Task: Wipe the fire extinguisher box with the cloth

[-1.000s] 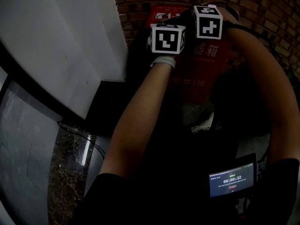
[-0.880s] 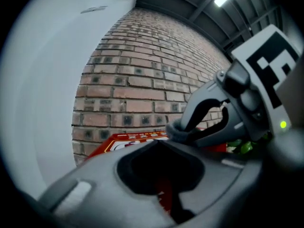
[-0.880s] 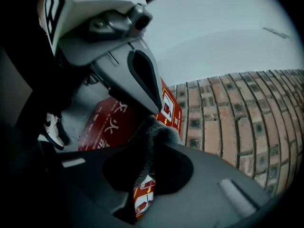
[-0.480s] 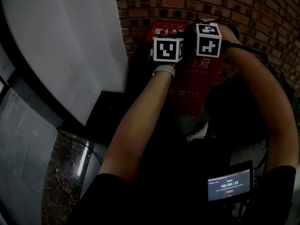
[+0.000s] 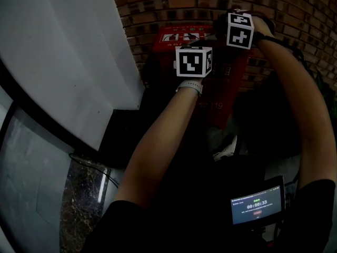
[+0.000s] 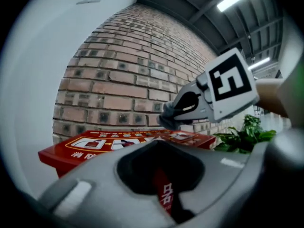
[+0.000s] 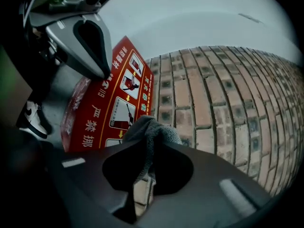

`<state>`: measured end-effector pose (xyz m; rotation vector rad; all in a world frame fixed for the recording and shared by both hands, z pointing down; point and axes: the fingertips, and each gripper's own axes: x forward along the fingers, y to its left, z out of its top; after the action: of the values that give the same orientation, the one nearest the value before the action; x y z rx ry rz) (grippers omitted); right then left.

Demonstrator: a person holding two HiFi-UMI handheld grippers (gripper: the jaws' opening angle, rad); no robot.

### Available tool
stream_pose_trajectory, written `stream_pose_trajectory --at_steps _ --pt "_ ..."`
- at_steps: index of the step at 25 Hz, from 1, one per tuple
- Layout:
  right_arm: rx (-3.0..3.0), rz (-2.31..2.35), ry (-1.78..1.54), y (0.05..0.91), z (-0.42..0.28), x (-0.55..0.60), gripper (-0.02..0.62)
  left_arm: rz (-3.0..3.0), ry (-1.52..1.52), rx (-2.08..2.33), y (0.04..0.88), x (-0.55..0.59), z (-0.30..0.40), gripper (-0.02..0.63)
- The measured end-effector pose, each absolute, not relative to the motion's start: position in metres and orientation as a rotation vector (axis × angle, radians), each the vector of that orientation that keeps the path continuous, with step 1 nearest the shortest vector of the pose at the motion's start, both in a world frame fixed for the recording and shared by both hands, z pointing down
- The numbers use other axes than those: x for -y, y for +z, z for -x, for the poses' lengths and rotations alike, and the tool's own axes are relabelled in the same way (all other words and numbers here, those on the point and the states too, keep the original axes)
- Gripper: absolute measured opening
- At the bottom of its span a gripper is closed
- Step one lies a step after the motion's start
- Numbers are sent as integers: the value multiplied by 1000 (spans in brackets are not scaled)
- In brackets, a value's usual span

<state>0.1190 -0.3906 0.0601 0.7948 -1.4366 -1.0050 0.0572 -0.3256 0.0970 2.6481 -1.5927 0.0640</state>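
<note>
separation is opening between your two grippers, which were sitting side by side over the box a second ago.

at the far left, the pale wall panel (image 5: 63, 51) is only bordering the work. your left gripper (image 7: 103, 72) is coming nearer to you, down onto the red front of the fire extinguisher box (image 5: 226, 88). its jaws are pressing together with nothing between them, and the tip is sitting at the front face just under the top edge.

the box is standing against the brick wall (image 5: 295, 4), far from you, between your arms.

to the right, your right gripper (image 7: 148, 141) is moving farther away, up to the box's top right corner. it is clamping the grey cloth (image 7: 159, 132), which is bunching out past the jaws over the printed top panel, close by the bricks. whether it is touching the panel, i cannot tell.

this parting is suggesting separate roles: the left looks to be steadying the box while the right is bringing the cloth to the top. i am judging the wipe as barely begun there, with the top and front both waiting.
</note>
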Motion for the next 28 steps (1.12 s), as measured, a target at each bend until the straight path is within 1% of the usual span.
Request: stream_pose_trajectory --at_steps 8,14,21,28 --pt "1474 -748 -991 76 -90 450 28 -2676 63 1656 95 324 -55 2" --pt "1406 -722 -948 100 -99 483 28 -2710 52 1639 96 327 -59 2" --pt "1429 -683 -970 106 -88 465 26 -2708 37 1654 95 328 -56 2" --pt "1480 -603 -1000 110 -74 418 25 -2690 51 1679 97 327 -55 2"
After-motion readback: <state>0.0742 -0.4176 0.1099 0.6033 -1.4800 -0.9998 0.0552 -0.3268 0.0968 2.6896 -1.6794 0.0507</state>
